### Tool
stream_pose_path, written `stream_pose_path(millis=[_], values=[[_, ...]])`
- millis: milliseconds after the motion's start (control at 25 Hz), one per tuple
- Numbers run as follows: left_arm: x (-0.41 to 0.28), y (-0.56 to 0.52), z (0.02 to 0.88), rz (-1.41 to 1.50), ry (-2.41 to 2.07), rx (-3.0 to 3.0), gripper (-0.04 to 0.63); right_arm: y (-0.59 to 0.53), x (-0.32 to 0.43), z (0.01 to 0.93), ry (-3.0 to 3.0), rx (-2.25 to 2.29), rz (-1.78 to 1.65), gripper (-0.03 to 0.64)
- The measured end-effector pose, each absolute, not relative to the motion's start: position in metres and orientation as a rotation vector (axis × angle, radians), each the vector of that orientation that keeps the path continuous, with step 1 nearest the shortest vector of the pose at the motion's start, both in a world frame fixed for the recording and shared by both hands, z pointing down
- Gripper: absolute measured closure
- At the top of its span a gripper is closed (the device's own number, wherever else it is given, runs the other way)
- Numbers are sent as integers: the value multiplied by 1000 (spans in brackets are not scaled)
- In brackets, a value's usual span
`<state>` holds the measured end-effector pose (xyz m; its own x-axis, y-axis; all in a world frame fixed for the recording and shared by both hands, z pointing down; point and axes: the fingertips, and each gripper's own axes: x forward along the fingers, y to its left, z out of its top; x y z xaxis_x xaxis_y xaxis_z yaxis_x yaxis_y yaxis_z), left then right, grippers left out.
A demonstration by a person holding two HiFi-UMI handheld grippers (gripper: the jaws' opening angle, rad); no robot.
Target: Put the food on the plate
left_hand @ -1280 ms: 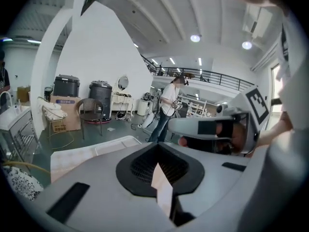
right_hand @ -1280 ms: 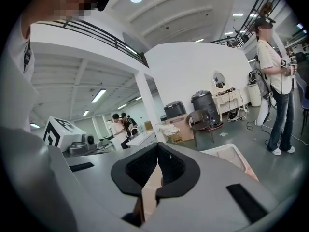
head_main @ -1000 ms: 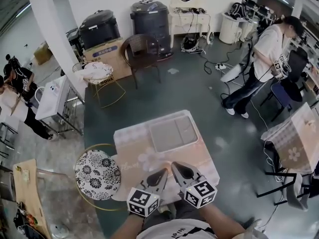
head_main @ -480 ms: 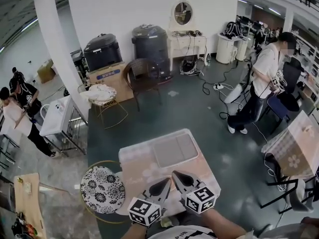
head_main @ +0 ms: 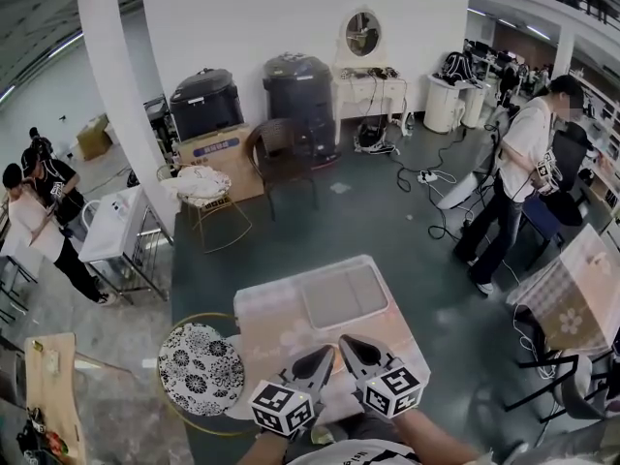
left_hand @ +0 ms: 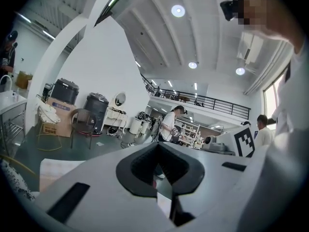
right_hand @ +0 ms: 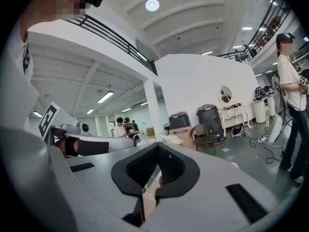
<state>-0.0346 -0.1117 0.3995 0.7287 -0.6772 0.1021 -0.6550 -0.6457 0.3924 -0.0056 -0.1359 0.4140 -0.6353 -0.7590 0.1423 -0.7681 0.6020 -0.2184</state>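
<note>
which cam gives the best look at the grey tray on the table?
Head view: the grey tray lies whole on the table, seen from above. The left gripper view catches only a strip of the table at lower left, no tray. The right gripper view shows none of it.

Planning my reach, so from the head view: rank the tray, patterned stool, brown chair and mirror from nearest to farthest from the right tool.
1. Tray, just ahead of the right tool, on the table.
2. Patterned stool, to the left, beside the table.
3. Brown chair, far ahead, past the table.
4. Mirror, at the back wall.
</note>
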Motion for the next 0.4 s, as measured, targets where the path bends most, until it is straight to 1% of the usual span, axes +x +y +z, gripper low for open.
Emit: stream_pose_path(millis=[400], values=[[-41,-113,415,-35,-1066,2508,589,-135,-8,419,-2789,1318,401,603]])
